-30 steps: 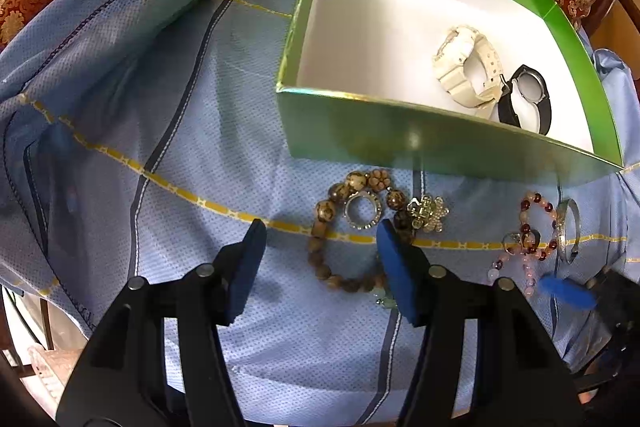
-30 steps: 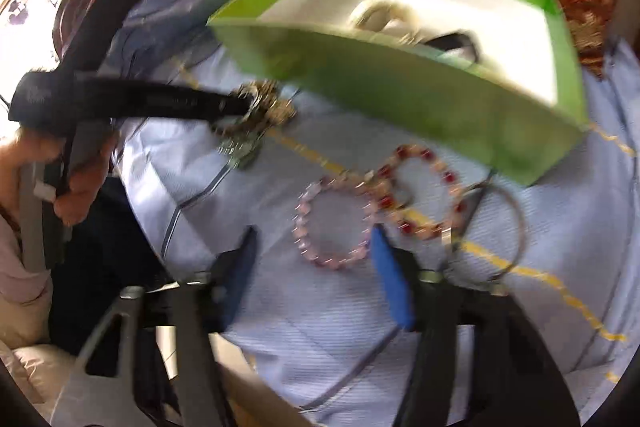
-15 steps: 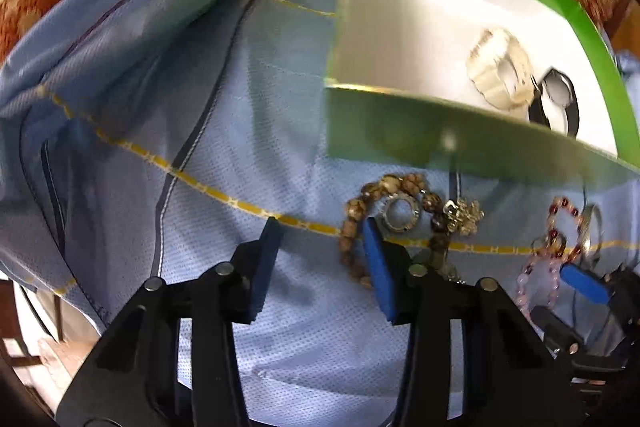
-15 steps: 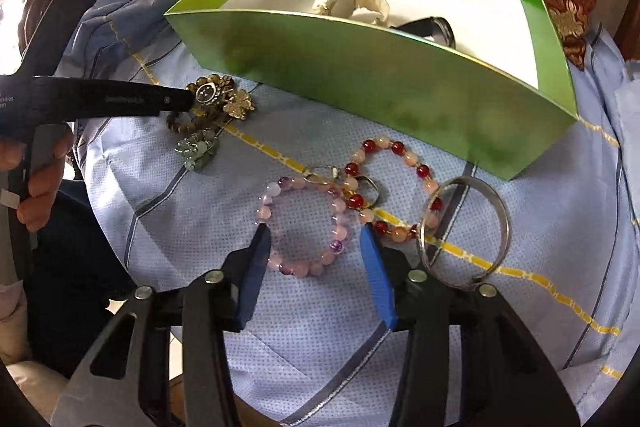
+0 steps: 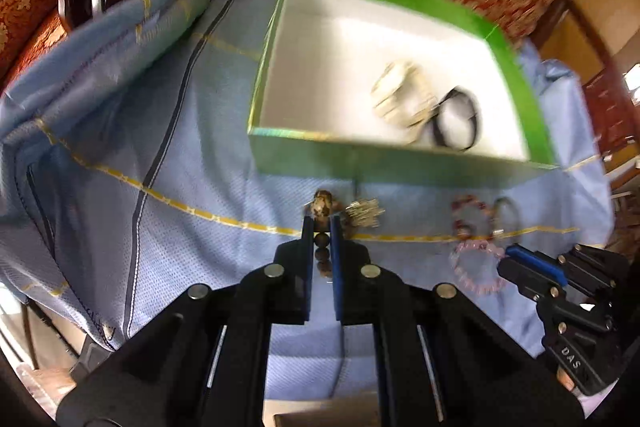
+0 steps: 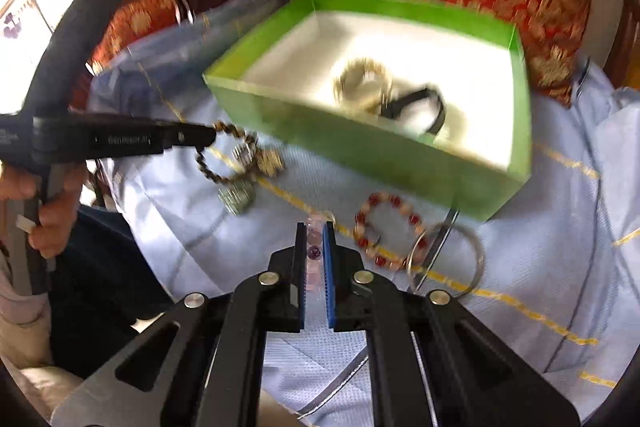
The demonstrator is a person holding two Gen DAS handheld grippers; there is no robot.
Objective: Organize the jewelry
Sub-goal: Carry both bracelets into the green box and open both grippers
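Left gripper (image 5: 321,227): jaws narrow, clamped on the brown bead bracelet (image 5: 323,207), whose beads show between the blue pads and just past the tips. Same view: green box (image 5: 400,163) beyond on the blue cloth (image 5: 160,131), holding a cream watch (image 5: 400,95) and a black watch (image 5: 456,125), touching each other. Silver flower brooch (image 5: 364,213) just right of the tips. Red bead bracelet (image 5: 470,219) and pink bead bracelet (image 5: 476,267) further right, pink one at the right gripper (image 5: 532,261). Frame blurred.

Right wrist view: right gripper (image 6: 315,231) narrow, pinching pink bead bracelet (image 6: 314,251). Red bead bracelet (image 6: 386,231) and silver bangle (image 6: 446,259) lie just right, overlapping. Left gripper (image 6: 212,135) enters from left, brown bead bracelet (image 6: 228,155) hanging from its tip. A hand (image 6: 36,211) grips its handle.
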